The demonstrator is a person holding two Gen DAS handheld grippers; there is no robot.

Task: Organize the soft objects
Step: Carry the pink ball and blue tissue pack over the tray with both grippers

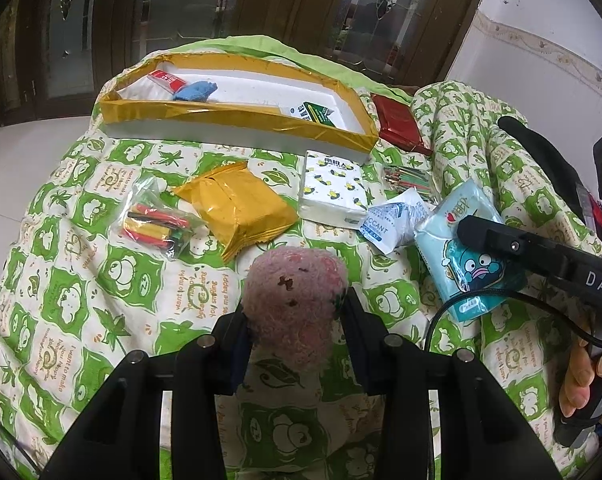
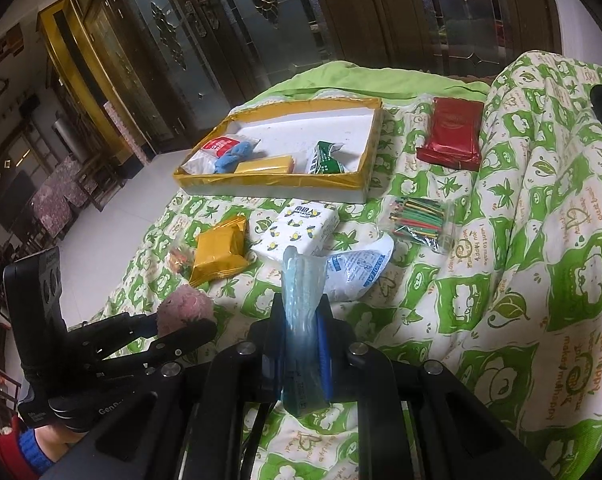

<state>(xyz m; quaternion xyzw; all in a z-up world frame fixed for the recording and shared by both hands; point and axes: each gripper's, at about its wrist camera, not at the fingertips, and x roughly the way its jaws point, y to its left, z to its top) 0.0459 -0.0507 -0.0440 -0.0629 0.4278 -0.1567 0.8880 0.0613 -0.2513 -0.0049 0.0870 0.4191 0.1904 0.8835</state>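
Pink and fuzzy, a soft toy (image 1: 297, 296) sits squeezed between the jaws of the left gripper (image 1: 297, 320), held up over the bed quilt (image 1: 81, 300). Over at the right gripper (image 2: 303, 320), the jaws are pressed tight on a light blue tissue pack (image 2: 303, 280), which stands up thin between them.

One big thing helps to find the rest: the white tray with the gold rim (image 2: 285, 178) at the far side of the quilt. Inside the tray lie a blue soft thing (image 2: 231, 156), a red and white packet (image 2: 217, 146), a yellow packet (image 2: 265, 166) and a green and white packet (image 2: 325, 158).

Just in front of the tray sits a white tissue pack with bees (image 2: 297, 232). Beside that pack, on the side of the left gripper, lies a gold snack bag (image 2: 221, 254). Near the bee pack, on its other side, is a white drying sachet (image 2: 361, 270). In front of the tray's right corner lies a clear bag of thin coloured sticks (image 2: 419, 222). Right of the tray rests a red packet (image 2: 453, 134). Further out past the gold bag, a clear bag of fat coloured tubes (image 1: 157, 222) lies on the quilt
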